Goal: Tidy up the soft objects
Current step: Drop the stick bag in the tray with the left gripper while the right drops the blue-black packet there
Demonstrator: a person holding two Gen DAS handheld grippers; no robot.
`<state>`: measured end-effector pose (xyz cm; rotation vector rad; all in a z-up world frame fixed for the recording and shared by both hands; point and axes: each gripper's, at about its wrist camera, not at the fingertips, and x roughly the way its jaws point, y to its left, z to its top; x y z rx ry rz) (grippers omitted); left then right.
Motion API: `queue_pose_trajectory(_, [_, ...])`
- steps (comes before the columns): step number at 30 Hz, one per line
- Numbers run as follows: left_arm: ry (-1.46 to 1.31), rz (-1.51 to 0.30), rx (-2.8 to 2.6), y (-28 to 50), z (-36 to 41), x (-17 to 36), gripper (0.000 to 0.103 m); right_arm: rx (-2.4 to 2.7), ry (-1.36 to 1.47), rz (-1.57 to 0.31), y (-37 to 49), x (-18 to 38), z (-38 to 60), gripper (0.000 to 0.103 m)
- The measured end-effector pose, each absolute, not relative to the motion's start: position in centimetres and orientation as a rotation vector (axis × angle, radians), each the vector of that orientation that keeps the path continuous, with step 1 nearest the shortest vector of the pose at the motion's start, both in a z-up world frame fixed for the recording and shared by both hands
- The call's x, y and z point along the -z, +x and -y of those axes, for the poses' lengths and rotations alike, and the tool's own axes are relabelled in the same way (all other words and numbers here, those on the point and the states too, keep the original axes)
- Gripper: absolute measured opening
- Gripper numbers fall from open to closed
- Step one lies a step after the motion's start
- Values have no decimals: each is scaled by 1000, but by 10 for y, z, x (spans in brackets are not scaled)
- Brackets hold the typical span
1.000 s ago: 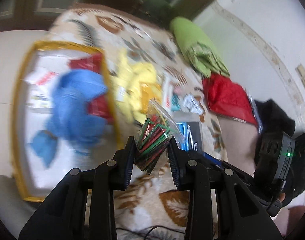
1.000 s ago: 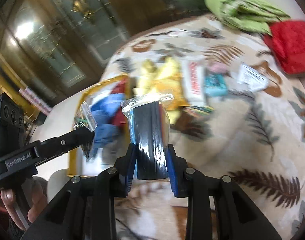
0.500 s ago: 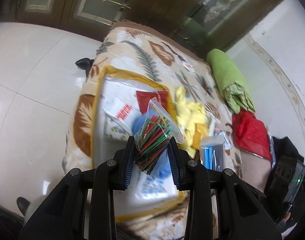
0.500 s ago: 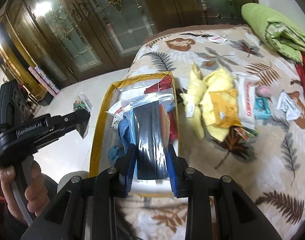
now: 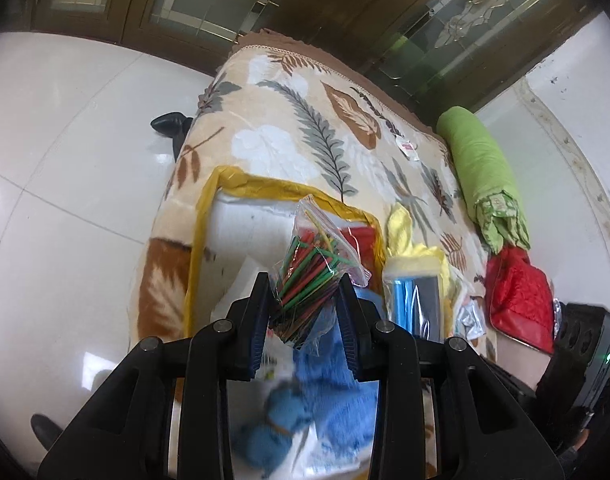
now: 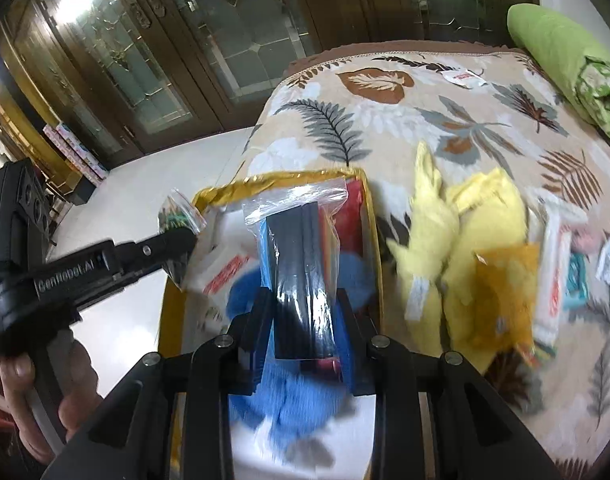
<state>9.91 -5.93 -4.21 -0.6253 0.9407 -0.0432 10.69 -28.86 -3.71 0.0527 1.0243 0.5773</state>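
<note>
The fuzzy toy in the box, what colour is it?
The fuzzy toy is blue; clearest in the right wrist view.

Your tray point(image 6: 177, 292) lay on the bed point(image 6: 345, 120) near its left edge, with a plush toy point(image 6: 289, 396) in it. Right of the tray lay cloths point(image 6: 477, 220); a pillow point(image 6: 553, 44) sat at the far right.

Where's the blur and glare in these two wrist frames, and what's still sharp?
Left wrist: the bag of coloured sticks in the left gripper is sharp, the blue plush below is smeared, and window glare sits on the floor tiles. Right wrist: the bagged dark sheets are sharp, the yellow plush and packets at right are motion-blurred, and a lamp reflection flares on the glass doors. Both views show fisheye bending and dark corners.
</note>
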Motion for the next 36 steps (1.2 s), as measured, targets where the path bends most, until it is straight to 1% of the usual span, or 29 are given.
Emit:
queue_pose_trajectory(6, [-605,-941,53,118,61,63,31,-549,20,-1037,130,50,273,30])
queue_pose_trajectory(14, [-566,-967,32,132,61,82,31,-530,-33,-1040,138,62,256,30])
queue_pose_trajectory(16, [-574,-959,46,131,60,81,32,-532,-16,-1043,138,63,256,33])
queue_pose_trajectory(18, [-584,-956,58,132,60,82,42,-528,1,-1050,139,65,258,34])
queue_pose_trajectory(20, [-586,-938,100,131,61,81,50,-540,30,-1049,138,64,262,35])
queue_pose_trajectory(21, [-584,-931,106,130,61,80,50,-542,39,-1050,138,63,263,38])
queue_pose_trajectory(22, [-586,-926,112,129,61,79,50,-546,55,-1045,136,60,267,44])
queue_pose_trajectory(23, [-596,-923,120,127,61,78,52,-545,71,-1033,133,57,272,47])
queue_pose_trajectory(24, [-603,-921,128,126,61,77,58,-543,79,-1023,131,53,275,51])
queue_pose_trajectory(25, [-609,-917,131,123,60,76,61,-549,89,-1011,127,49,281,52])
queue_pose_trajectory(27, [-607,-885,101,113,61,69,62,-565,100,-986,117,40,291,53])
queue_pose_trajectory(31, [-537,-849,66,93,71,50,62,-557,122,-936,93,26,327,61])
queue_pose_trajectory(33, [-526,-842,78,82,81,39,62,-547,149,-935,83,27,349,64])
queue_pose_trajectory(36, [-504,-843,110,65,106,28,62,-535,205,-958,67,36,388,64])
